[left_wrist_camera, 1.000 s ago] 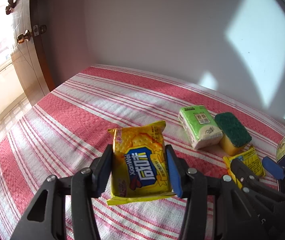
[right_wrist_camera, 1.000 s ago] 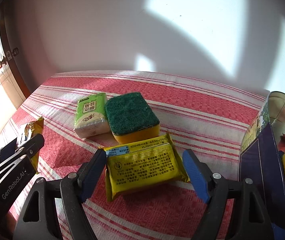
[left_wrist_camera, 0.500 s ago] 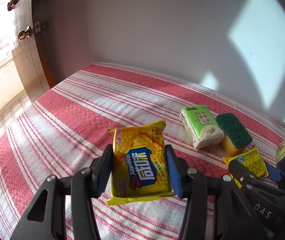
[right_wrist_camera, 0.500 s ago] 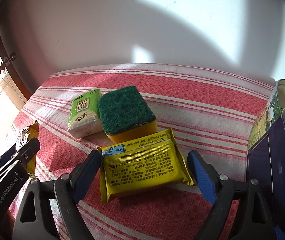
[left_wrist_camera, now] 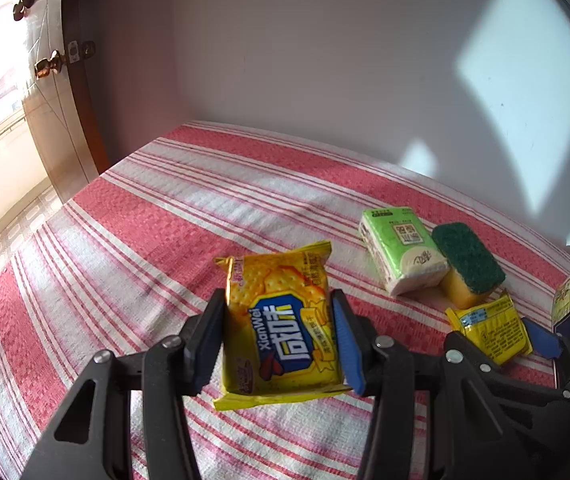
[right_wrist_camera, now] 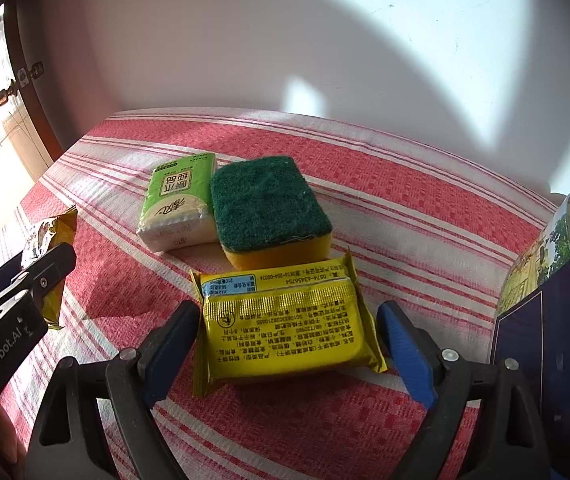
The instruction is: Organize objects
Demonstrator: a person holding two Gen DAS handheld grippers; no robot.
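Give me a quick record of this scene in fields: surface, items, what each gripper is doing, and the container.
surface: striped cloth
left gripper: shut on cracker pack
right gripper: jaws opening, pads clear of flat yellow pack lying on the cloth between them
other items: tissue pack and sponge, side by side, behind the yellow pack
container: tin at right, holding another sponge and something red
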